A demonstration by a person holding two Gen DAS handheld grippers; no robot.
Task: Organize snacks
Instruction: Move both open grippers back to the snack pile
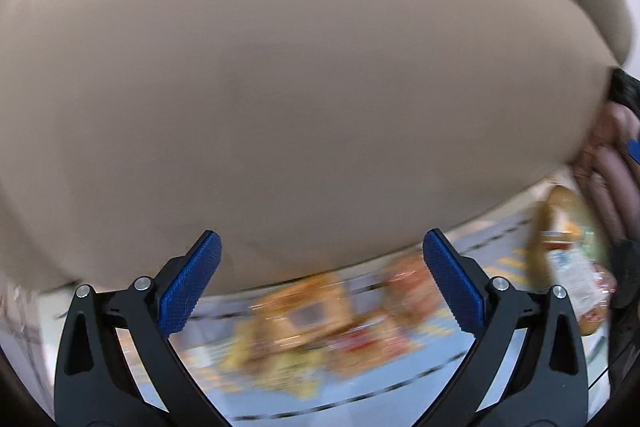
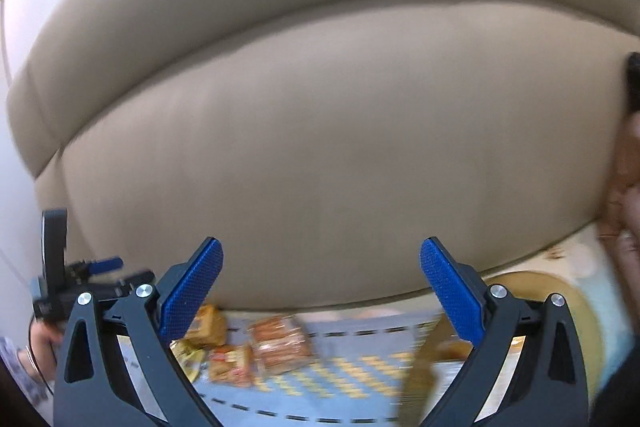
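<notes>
My left tongs are spread wide, empty. Right tongs gape too, nothing between them. Both face a beige sofa cushion. Below lies the blurred pile of snacks on a blue patterned cloth, with a bagged loaf at my right.

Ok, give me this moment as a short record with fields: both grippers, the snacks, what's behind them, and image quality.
left gripper: open, holding nothing
right gripper: open, holding nothing
snack packets: loose cluster on the blue patterned cloth, not yet picked up
background: beige sofa cushion fills most of both views
image quality: motion blur, packet labels unreadable
</notes>
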